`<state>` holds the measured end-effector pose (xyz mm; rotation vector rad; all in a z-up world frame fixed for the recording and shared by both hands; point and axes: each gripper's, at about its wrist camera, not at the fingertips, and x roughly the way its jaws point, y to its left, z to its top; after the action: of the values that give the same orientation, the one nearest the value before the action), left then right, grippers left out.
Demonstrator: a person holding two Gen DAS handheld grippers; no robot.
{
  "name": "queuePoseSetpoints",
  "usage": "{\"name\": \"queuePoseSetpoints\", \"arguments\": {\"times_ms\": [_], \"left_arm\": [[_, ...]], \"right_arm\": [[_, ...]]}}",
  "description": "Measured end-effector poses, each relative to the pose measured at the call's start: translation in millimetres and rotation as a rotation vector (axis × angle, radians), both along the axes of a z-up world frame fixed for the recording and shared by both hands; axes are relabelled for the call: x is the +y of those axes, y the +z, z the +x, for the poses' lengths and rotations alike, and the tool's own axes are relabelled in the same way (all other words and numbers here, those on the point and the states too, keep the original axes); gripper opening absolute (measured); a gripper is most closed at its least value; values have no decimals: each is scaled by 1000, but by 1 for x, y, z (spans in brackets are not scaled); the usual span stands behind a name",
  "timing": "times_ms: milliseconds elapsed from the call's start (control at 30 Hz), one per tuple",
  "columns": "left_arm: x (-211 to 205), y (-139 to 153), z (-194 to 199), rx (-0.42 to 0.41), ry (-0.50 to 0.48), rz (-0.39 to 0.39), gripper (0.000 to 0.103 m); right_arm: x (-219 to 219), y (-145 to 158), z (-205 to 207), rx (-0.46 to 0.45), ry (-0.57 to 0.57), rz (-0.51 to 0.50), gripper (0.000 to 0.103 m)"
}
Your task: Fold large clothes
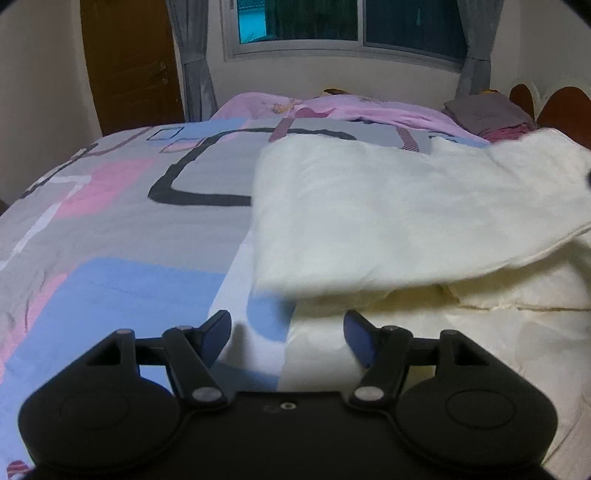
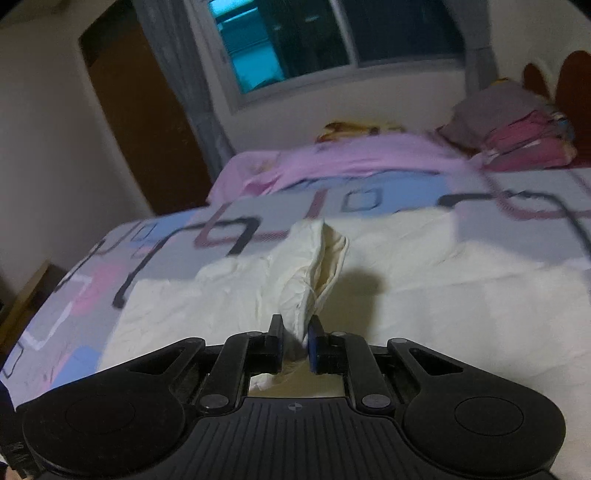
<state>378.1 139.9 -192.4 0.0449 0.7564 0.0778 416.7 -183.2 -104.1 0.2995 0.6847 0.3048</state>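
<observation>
A large cream-white garment [image 1: 388, 206] lies spread over the right half of the patterned bed, one layer folded over another. In the left wrist view my left gripper [image 1: 286, 336] hovers open just above the garment's near left edge, nothing between its blue pads. In the right wrist view the same cream garment [image 2: 424, 295] covers the bed's near side. My right gripper [image 2: 295, 332] is shut on a bunched fold of that cloth, which rises in a ridge from between the fingers.
The bed cover [image 1: 110, 229] has grey, pink and blue blocks. A pink blanket [image 1: 332, 107] and a stack of folded clothes [image 2: 517, 125] lie at the far side near the headboard [image 1: 561, 107]. A brown door [image 1: 129, 62] and a window [image 1: 332, 22] stand behind.
</observation>
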Motion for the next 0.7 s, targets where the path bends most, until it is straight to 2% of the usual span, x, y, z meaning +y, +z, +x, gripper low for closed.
{"name": "queuePoseSetpoints", "arguments": {"times_ms": [100, 133, 167, 333, 400, 433, 567, 633, 700], "left_arm": [[-3, -2, 8, -21, 0, -3, 52], [-3, -2, 11, -22, 4, -22, 45], [-1, -2, 13, -20, 10, -42, 43], [4, 6, 13, -22, 13, -93, 40], [3, 11, 7, -34, -9, -88, 40], [0, 13, 2, -40, -30, -82, 41], [-19, 13, -6, -33, -103, -35, 50], [-30, 10, -7, -40, -132, 0, 63], [-37, 6, -5, -44, -138, 20, 64]], "right_arm": [[-22, -2, -4, 21, -40, -26, 12], [-28, -5, -6, 30, -55, -39, 12], [-34, -8, -7, 41, -71, -48, 12], [-67, -20, -14, 60, -159, -102, 12], [-75, -26, -15, 63, -197, -167, 12], [-80, -30, -15, 76, -214, -188, 12], [-89, -41, -16, 114, -231, -153, 12], [-88, -41, -17, 112, -233, -150, 12], [-88, -41, -15, 113, -230, -140, 12]]}}
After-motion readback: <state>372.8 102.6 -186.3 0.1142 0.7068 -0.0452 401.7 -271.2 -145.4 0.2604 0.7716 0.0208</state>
